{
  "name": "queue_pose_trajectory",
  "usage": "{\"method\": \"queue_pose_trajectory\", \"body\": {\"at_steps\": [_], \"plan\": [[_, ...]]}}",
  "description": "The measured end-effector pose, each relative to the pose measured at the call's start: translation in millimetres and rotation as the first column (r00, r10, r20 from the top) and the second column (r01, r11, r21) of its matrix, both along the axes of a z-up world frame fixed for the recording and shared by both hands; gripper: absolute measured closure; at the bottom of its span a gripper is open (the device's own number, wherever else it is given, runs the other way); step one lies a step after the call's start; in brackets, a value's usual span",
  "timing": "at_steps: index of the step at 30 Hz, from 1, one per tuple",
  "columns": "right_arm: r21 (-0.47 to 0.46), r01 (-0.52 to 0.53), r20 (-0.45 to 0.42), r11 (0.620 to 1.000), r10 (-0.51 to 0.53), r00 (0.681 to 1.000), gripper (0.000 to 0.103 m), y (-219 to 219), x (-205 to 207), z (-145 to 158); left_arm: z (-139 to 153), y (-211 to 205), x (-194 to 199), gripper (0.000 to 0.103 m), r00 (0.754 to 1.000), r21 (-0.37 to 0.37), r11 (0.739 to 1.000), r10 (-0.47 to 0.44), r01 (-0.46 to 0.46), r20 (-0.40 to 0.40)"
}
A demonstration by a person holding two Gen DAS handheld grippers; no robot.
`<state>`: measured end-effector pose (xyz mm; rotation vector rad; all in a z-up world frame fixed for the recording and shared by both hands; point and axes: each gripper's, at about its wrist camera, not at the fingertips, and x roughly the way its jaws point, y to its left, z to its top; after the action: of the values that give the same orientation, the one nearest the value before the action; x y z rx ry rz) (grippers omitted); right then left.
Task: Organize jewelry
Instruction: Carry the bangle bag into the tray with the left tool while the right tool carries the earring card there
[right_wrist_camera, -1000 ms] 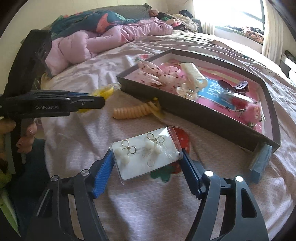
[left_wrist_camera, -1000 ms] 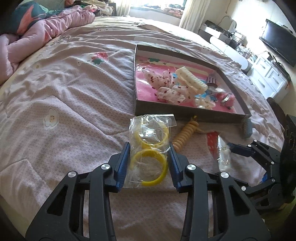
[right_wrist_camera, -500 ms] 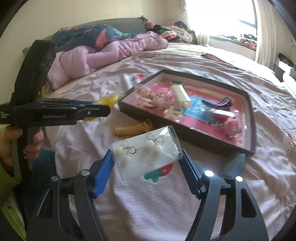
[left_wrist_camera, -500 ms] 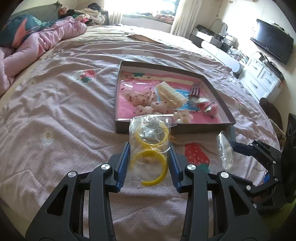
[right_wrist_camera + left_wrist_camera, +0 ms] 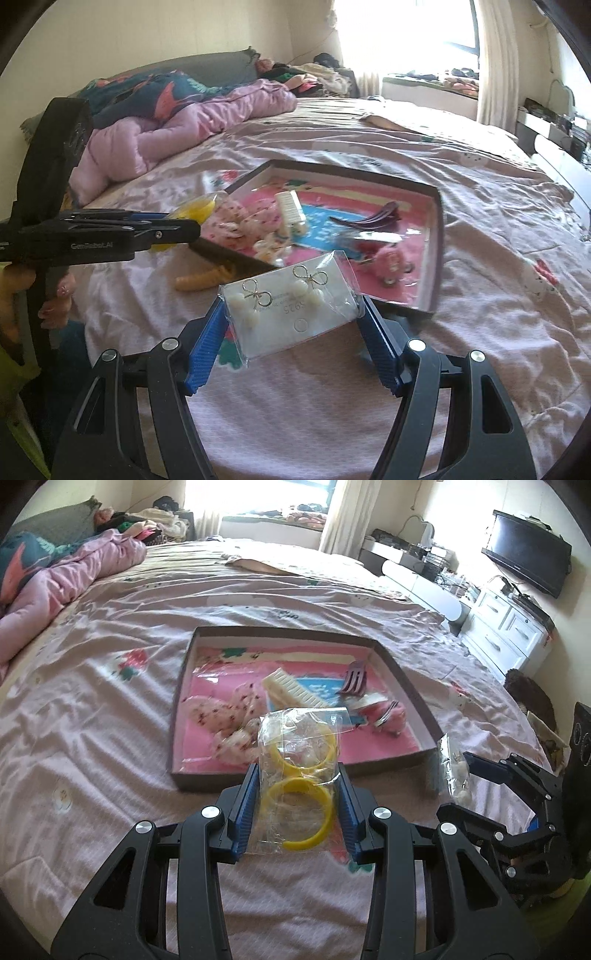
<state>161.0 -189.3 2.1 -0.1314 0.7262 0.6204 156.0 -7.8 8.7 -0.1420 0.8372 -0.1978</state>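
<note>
Both grippers hold their loads above the pink bedspread (image 5: 92, 738), on the near side of the shallow dark-walled cardboard tray with a pink floor (image 5: 177, 701).

1. The left gripper (image 5: 297, 805) pinches a clear plastic bag of yellow bangles (image 5: 299, 775) between its blue pads. Carry it forward over the near tray wall before lowering.
2. The right gripper (image 5: 291, 332) clamps a clear-sleeved white card of bow-shaped pearl earrings (image 5: 288, 302) by its side edges. Keep the card level; the sleeve is probably slippery.
3. Aim for bare pink floor, avoiding the cream comb-shaped hair clip (image 5: 295, 694) and purple claw clip (image 5: 373, 218).
4. Spread the fingers only once each packet rests inside the tray.
5. The orange spiral hair tie (image 5: 203, 280) lies on the bedspread outside the tray; it likely needs collecting afterwards.
</note>
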Motion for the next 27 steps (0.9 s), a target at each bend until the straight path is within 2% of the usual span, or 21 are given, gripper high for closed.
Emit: {"method": "queue_pose_trajectory", "body": {"at_steps": [11, 27], "plan": [[0.001, 0.089, 0.025, 0.996, -0.089, 0.996, 0.035, -29, 23, 3, 5, -18, 24, 0.072, 0.999, 0.011, 0.999, -0.035, 0.034, 0.014], [-0.02, 0.14, 0.022, 0.99, -0.139, 0.99, 0.035, -39, 68, 0, 2, -30, 59, 0.071, 0.999, 0.034, 0.998, -0.047, 0.047, 0.017]]}}
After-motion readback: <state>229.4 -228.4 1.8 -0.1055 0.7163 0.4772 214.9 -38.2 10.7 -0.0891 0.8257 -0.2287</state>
